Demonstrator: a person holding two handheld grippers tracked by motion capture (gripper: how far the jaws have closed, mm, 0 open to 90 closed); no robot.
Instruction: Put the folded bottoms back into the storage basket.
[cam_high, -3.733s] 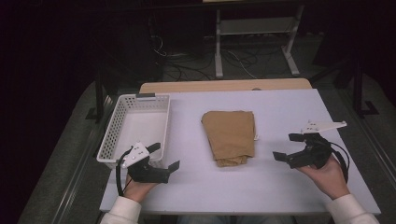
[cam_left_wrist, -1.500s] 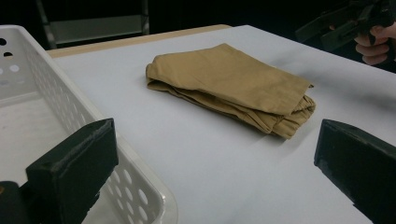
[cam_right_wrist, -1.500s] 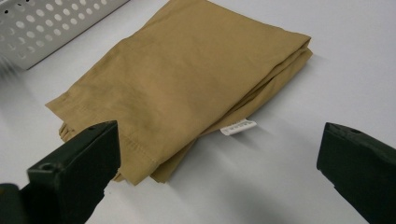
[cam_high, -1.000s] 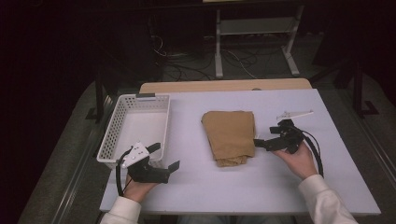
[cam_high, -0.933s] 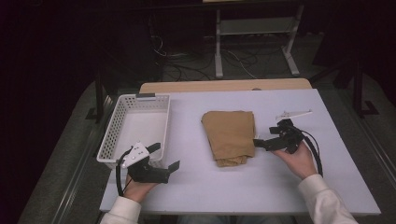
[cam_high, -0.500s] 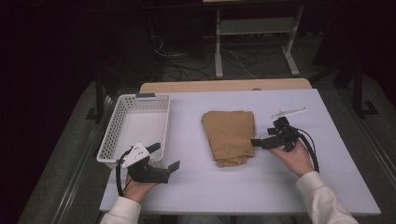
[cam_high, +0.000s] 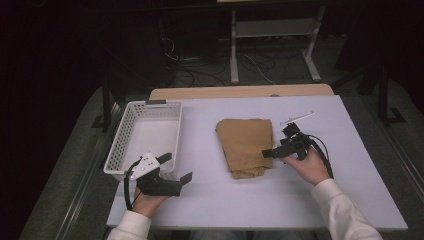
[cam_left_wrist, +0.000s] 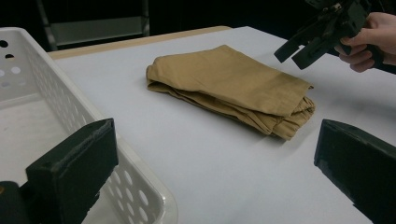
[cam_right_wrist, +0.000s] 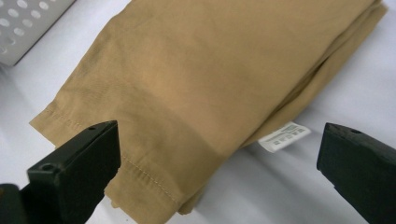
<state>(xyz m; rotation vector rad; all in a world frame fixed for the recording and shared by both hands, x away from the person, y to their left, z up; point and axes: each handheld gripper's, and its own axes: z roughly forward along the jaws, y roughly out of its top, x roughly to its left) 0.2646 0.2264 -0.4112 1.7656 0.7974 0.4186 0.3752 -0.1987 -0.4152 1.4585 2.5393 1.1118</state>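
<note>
A folded tan garment (cam_high: 245, 142) lies in the middle of the white table (cam_high: 280, 205). My right gripper (cam_high: 268, 153) is open at the garment's right edge, near its front corner. In the right gripper view the jaws stand wide apart over the hemmed tan cloth (cam_right_wrist: 196, 79), with nothing gripped, and a white label (cam_right_wrist: 284, 136) pokes out from the fold. My left gripper (cam_high: 176, 168) rests open at the front left, beside the basket's near corner, and holds nothing. The left gripper view shows the garment (cam_left_wrist: 233, 88) ahead and the right gripper (cam_left_wrist: 294, 49) above its far end.
A white perforated basket (cam_high: 119, 147) stands empty at the table's left; its wall (cam_left_wrist: 56, 116) sits close to my left jaw. A wooden strip (cam_high: 240, 92) runs along the table's back edge. Behind it are a metal shelf frame (cam_high: 272, 35) and floor cables.
My right gripper has moved left from the table's right side to the garment's right edge. The left gripper and the garment have stayed put.
</note>
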